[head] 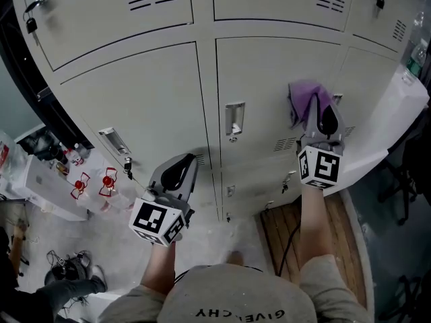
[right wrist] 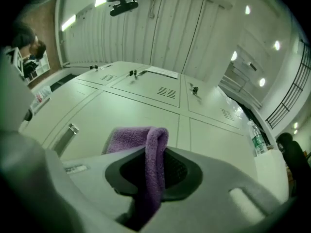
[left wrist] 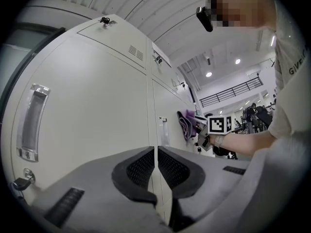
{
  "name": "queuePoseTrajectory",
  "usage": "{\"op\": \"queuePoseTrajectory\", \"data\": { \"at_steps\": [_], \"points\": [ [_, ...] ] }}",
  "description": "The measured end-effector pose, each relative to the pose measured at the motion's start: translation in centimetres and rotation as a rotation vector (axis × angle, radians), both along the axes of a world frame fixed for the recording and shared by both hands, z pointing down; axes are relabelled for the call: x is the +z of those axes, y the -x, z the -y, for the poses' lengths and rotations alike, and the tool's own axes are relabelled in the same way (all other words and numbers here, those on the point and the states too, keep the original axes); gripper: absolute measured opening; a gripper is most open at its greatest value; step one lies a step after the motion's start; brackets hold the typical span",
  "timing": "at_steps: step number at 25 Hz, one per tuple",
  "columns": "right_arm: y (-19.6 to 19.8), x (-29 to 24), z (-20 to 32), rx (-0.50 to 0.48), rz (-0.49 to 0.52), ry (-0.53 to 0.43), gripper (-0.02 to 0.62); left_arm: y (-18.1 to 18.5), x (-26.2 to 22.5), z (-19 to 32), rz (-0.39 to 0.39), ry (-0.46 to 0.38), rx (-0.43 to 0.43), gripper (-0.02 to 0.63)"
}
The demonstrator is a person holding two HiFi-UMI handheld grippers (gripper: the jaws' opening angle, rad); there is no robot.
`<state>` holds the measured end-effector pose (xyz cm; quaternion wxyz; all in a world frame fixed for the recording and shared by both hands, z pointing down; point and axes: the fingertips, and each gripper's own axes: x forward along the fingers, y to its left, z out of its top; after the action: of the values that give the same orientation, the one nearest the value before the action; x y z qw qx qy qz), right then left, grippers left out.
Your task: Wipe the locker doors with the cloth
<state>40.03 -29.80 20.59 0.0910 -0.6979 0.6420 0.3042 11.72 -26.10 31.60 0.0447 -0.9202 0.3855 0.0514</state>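
Before the locker doors (head: 151,106), right gripper (head: 322,116) pinches one cloth (head: 302,99), left gripper (head: 182,167) closed.

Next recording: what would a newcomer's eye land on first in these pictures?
The purple terry cloth stands out first. It is clamped in the right gripper and held up against the pale grey metal locker doors, beside a door handle right of centre. Next is the left gripper, lower down in front of the doors further left, with its jaws shut on nothing.
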Motion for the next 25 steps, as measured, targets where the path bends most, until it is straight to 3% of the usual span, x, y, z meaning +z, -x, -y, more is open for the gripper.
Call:
{"op": "queuePoseTrajectory", "data": {
  "at_steps": [9, 13, 16, 20, 25],
  "points": [
    [11.1, 3.6, -0.1, -0.259, -0.043, 0.028, 0.054, 0.6, 0.3, 0.4, 0.01, 0.008, -0.019, 0.018],
    [15.5, 4.1, -0.2, -0.342, -0.074, 0.03, 0.054, 0.5, 0.4, 0.6, 0.012, 0.013, -0.02, 0.018],
    [17.8, 5.3, 0.0, -0.364, -0.152, 0.057, 0.054, 0.5, 0.6, 0.7, 0.014, 0.019, -0.025, 0.018],
    [18.3, 7.0, 0.4, -0.36, -0.234, 0.107, 0.049, 0.4, 0.8, 0.9, 0.017, 0.018, -0.026, 0.018],
    [15.9, 7.2, 0.6, -0.301, -0.282, 0.101, 0.052, 0.1, 1.0, 1.2, 0.019, 0.025, -0.025, 0.018]
  ]
}}
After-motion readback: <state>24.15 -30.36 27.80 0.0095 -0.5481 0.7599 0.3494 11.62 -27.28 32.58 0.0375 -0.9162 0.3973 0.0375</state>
